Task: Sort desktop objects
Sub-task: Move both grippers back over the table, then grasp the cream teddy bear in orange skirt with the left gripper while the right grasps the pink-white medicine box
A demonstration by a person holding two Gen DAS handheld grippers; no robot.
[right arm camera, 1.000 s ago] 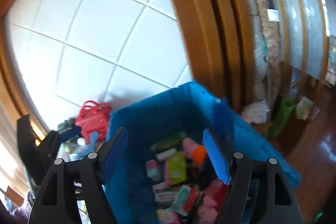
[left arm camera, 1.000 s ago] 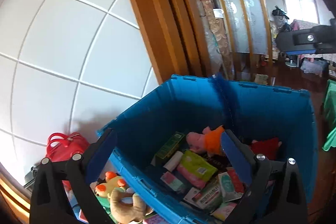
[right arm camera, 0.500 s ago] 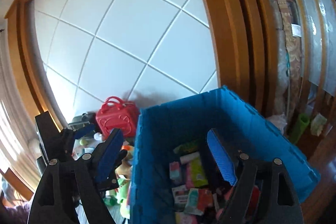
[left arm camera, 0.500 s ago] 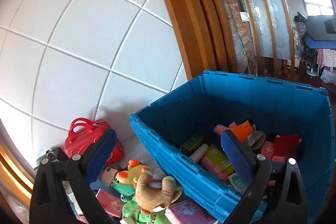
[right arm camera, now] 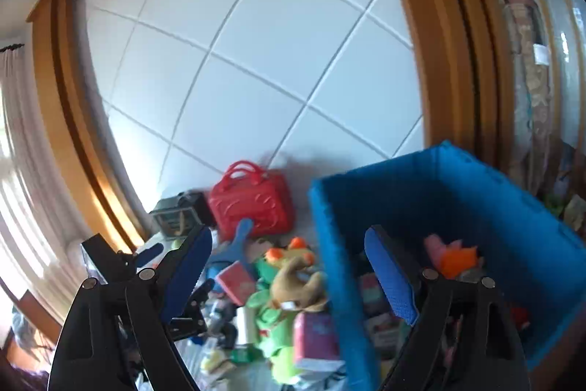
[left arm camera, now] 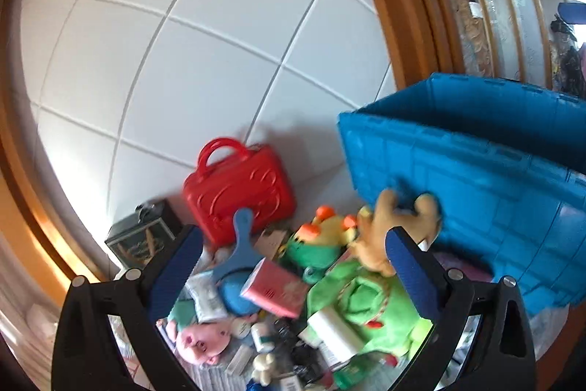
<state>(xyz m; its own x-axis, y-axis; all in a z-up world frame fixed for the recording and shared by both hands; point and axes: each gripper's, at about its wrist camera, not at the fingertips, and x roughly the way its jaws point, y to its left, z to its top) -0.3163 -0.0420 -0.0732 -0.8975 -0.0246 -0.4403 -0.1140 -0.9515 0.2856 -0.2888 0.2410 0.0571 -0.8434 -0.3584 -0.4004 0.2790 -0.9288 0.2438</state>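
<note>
A blue plastic crate (left arm camera: 476,178) stands at the right, also in the right wrist view (right arm camera: 457,200), with packets and a pink and orange plush (right arm camera: 454,255) inside. Left of it lies a pile: red toy case (left arm camera: 238,193), blue hand mirror (left arm camera: 234,266), pink box (left arm camera: 274,288), green plush (left arm camera: 366,310), brown plush (left arm camera: 388,226), pink pig plush (left arm camera: 197,343). My left gripper (left arm camera: 289,277) is open and empty above the pile. My right gripper (right arm camera: 289,277) is open and empty over the crate's left wall; the left gripper (right arm camera: 146,259) shows at its lower left.
A white tiled wall (left arm camera: 183,61) with a wooden frame (left arm camera: 403,24) rises behind. A small dark box (left arm camera: 143,237) stands left of the red case. Small bottles and packets (left arm camera: 263,343) lie at the near edge of the pile.
Both views have swung left and down, from over the crate's inside to the pile beside it. The left gripper now hangs over the toys. Both grippers stay open.
</note>
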